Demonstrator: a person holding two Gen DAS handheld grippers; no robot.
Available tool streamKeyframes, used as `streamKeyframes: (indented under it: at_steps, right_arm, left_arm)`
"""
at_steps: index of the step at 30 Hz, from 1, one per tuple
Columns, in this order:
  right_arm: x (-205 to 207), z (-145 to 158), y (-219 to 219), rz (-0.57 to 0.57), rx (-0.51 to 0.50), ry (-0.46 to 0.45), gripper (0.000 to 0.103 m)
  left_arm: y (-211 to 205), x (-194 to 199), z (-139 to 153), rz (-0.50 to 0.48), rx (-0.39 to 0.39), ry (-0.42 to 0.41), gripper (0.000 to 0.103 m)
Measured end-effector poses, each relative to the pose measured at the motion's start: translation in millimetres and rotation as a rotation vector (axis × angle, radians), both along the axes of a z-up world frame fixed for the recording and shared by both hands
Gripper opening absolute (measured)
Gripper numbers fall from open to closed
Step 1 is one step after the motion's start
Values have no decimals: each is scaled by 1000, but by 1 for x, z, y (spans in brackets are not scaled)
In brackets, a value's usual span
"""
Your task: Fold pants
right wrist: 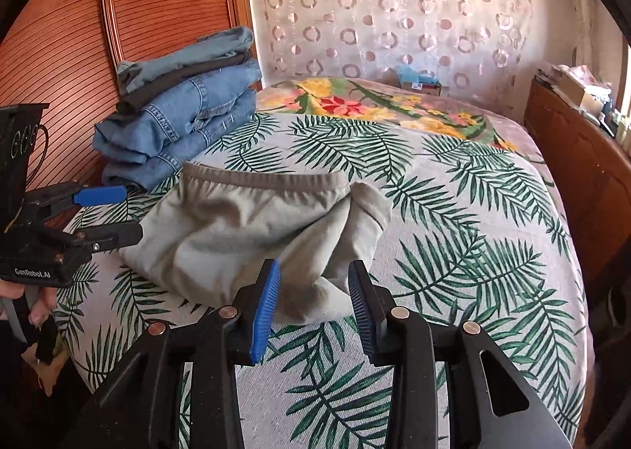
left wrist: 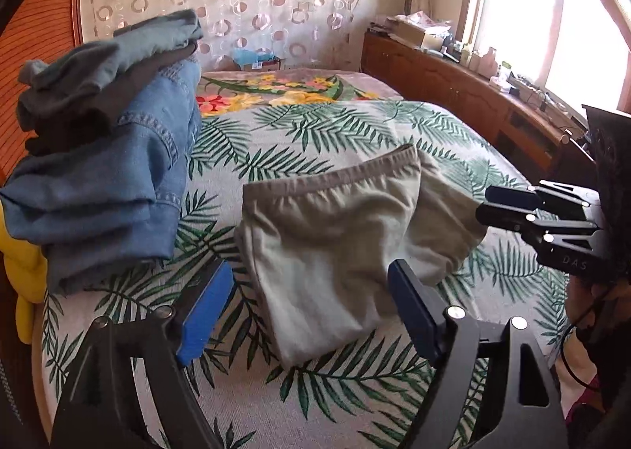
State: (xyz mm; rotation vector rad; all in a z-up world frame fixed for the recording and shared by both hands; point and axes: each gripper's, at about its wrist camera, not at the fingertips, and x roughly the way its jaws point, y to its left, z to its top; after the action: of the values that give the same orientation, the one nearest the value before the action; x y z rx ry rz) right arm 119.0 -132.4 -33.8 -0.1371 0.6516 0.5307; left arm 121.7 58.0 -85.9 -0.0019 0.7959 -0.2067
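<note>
Light grey pants with a darker elastic waistband lie folded into a short bundle on the palm-leaf bedspread. My left gripper is open wide, its blue pads on either side of the bundle's near end without pressing it. In the right wrist view the pants show a rumpled fold sticking out at the right. My right gripper is open, with the bundle's near corner lying between its pads, untouched. Each gripper shows in the other's view: the left gripper at the left edge, the right gripper at the right.
A stack of folded jeans and dark garments sits on the bed by the wooden slatted panel. A floral blanket covers the bed's far end. A cluttered wooden cabinet runs along the window side. Something yellow lies at the left.
</note>
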Motion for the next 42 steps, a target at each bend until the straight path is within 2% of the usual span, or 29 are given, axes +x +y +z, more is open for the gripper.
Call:
streamKeyframes:
  at_steps: [10,11,12,14,17,19,22,25,27,33,42]
  right_arm:
    - [8,-10,5,29,-2,40,37]
    - [9,-11,7,34,-6,40,32]
    - [9,-12,7,40,-8,42,21]
    - [8,-14,7,46,-10,43,13]
    - [0,-13,8,49,-58,32,10]
    - [-11,-3,1,48,-37,7,10]
    - [-15,-3,-6,35,-26,18,10]
    - [-15,-9,-7,34,-26,31,10]
    - [-15,-12,-8,29,-21,38,10]
    - [-15,-16,-8,17,-1,44,10]
    - [-34,-5,-23,20,16,27,10]
  left_arm:
    - [5,-1,-23,23,35,56,82]
    - [6,-1,-25,22,35,58,82]
    - [6,0,-27,19,32,61,82]
    - [7,1,-30,9,19,77,82]
    - [9,1,-33,20,29,85,81]
    - [10,0,-35,22,28,90,81]
    - [11,-1,-36,20,28,89,79]
    - [13,-4,-34,9,0,81,63]
    - [13,-5,-34,-1,-15,83,46]
    - [9,-7,-35,-21,-3,71,10]
    - [5,-28,-21,-52,-40,59,7]
